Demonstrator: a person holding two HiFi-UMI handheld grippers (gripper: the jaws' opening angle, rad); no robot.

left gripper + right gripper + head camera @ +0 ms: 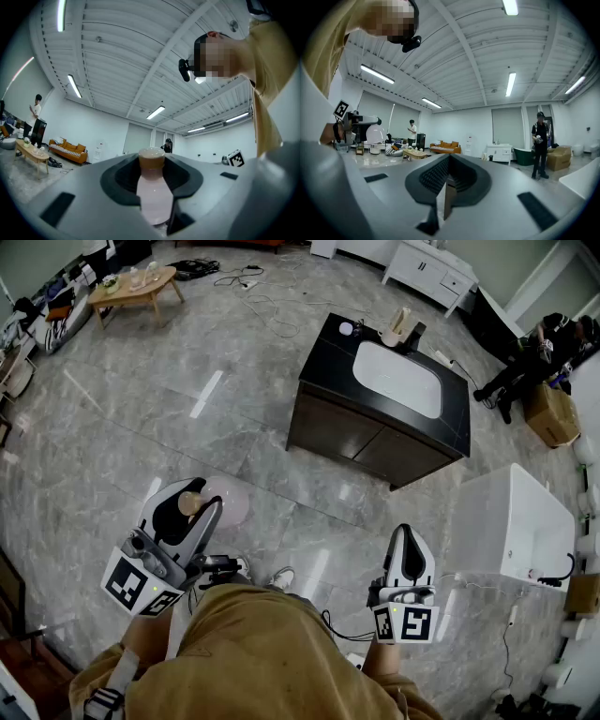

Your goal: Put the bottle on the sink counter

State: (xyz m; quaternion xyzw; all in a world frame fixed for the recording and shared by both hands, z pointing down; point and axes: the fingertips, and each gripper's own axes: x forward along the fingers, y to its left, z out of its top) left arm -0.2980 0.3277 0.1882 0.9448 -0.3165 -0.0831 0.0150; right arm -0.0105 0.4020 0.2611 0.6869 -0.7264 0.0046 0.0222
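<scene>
The person stands on the grey floor [112,437] with one gripper in each hand. The left gripper [195,514] holds the bottle [228,498]. In the left gripper view the left gripper [152,173] has its jaws narrow and pressed on both sides of the bottle [153,197], which has a pale pink body and a tan cap [151,158]. The cap is at the far end of the jaws.

The right gripper [405,554] is low at the person's right side and carries nothing. In the right gripper view the right gripper [445,187] has its jaws together, with only a thin slit between them and no thing inside.

The bottle is in the air in front of the person, over the floor, and well apart from the sink counter [323,362]. The counter is dark, with a white basin [398,379] in its top, and it stands ahead of the person, a little to the right. Some small things stand at its back edge near the basin; what they are is not clear.

A white tub [487,512] stands on the floor right of the right gripper. A wooden table [131,289] is far at the upper left, and cables [272,306] lie on the floor behind the counter
</scene>
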